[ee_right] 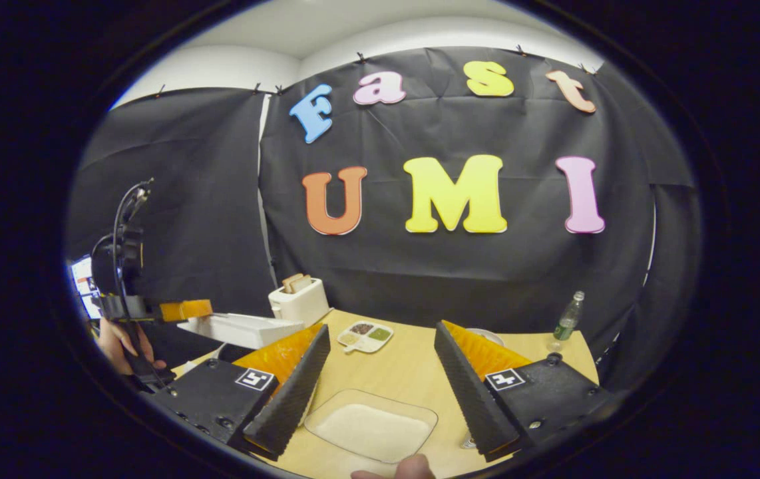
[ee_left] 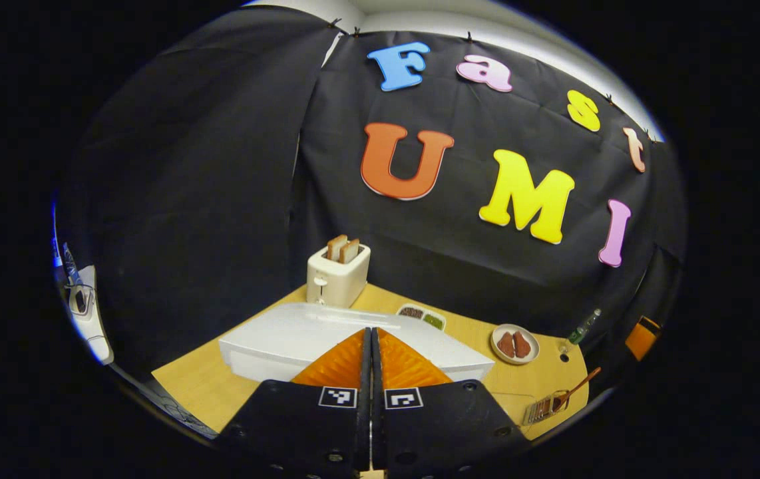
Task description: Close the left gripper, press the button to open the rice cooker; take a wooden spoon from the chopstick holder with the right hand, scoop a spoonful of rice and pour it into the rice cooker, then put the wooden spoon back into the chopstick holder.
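Left gripper view: closed tongs [ee_left: 371, 352] above rice cooker [ee_left: 300, 332].

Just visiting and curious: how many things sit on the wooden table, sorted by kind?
Appliances: 2, white toaster, white rice cooker
Dishes: 3, divided sauce dish, round plate, clear rice tray
Bottles: 1, clear plastic bottle
Utensils: 2, wire holder, wooden spoon
Total: 8

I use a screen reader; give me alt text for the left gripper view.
The left gripper, jaws shut, hovers over a white flat-lidded rice cooker on a light wooden table. Behind stand a white toaster holding bread, a small plate of brown pieces and a wire holder with a wooden spoon.
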Demonstrator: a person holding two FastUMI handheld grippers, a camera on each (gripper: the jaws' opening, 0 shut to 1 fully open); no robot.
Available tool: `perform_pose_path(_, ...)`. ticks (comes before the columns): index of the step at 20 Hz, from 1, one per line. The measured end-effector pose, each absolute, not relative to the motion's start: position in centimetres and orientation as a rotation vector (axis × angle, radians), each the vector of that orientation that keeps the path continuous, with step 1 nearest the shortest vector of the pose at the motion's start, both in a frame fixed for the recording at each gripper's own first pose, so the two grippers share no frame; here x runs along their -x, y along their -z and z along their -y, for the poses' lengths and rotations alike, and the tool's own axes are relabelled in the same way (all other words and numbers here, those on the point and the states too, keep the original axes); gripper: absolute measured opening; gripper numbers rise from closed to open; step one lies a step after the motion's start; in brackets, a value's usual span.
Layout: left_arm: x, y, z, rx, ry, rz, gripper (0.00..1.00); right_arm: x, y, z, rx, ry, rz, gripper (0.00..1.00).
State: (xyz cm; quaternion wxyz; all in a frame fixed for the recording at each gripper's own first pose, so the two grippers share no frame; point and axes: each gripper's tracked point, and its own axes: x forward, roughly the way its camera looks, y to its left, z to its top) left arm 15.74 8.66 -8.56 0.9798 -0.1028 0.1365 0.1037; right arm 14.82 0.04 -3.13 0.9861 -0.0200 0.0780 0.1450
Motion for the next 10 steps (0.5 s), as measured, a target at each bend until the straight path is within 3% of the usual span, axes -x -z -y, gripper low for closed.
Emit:
perform_pose_path(3,-15.8,2.8,-8.4,0.221,-0.192,-0.185,0.02,-14.4,2.5,-0.6,0.065,-0.299,-0.132,0.99)
perform_pose_path(7,-14.0,-1.0,-7.6,0.195,-0.173,-0.105,0.25,-13.5,2.1,0.4,0.065,-0.271,-0.113,0.99)
perform_pose_path(9,-12.9,-1.5,-7.5,0.164,-0.192,-0.081,0.53,-13.0,2.2,1.8,0.056,-0.24,-0.116,0.99)
perform_pose_path(10,-12.0,-1.5,-7.4,0.152,-0.194,-0.071,0.83,-12.7,2.3,2.7,0.053,-0.219,-0.117,0.99)
